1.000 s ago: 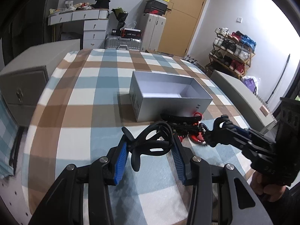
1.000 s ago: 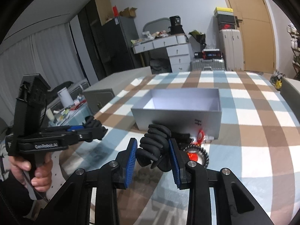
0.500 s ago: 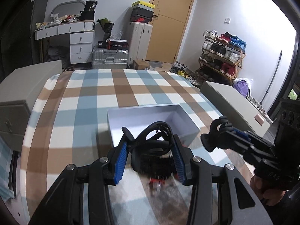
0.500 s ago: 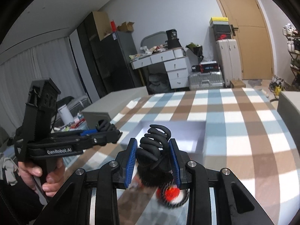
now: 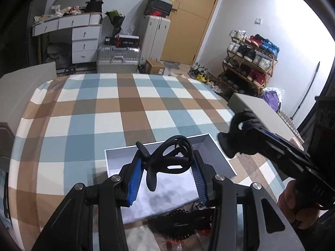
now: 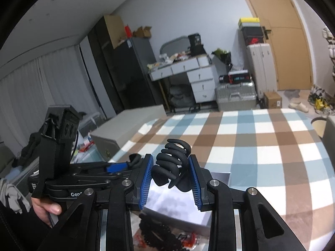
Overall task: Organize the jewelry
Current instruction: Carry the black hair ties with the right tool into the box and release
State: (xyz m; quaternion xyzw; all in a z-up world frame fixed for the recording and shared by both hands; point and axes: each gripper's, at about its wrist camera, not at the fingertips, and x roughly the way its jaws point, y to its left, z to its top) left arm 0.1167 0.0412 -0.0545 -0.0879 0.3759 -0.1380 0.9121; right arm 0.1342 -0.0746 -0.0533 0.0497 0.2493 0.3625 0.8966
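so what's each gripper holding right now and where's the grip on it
Left gripper pinches a black looped hair clip across its sides. Right gripper clamps a black claw clip by its flanks. Both hang above the open grey box.

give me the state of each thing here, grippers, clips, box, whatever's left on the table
left gripper: shut on a looped black clip, held over the box
right gripper: shut on a black claw clip, lifted
box: open, no lid on, nothing visible inside
black beads: lying on the cloth just outside the box's near wall
red piece: on the cloth beside the beads
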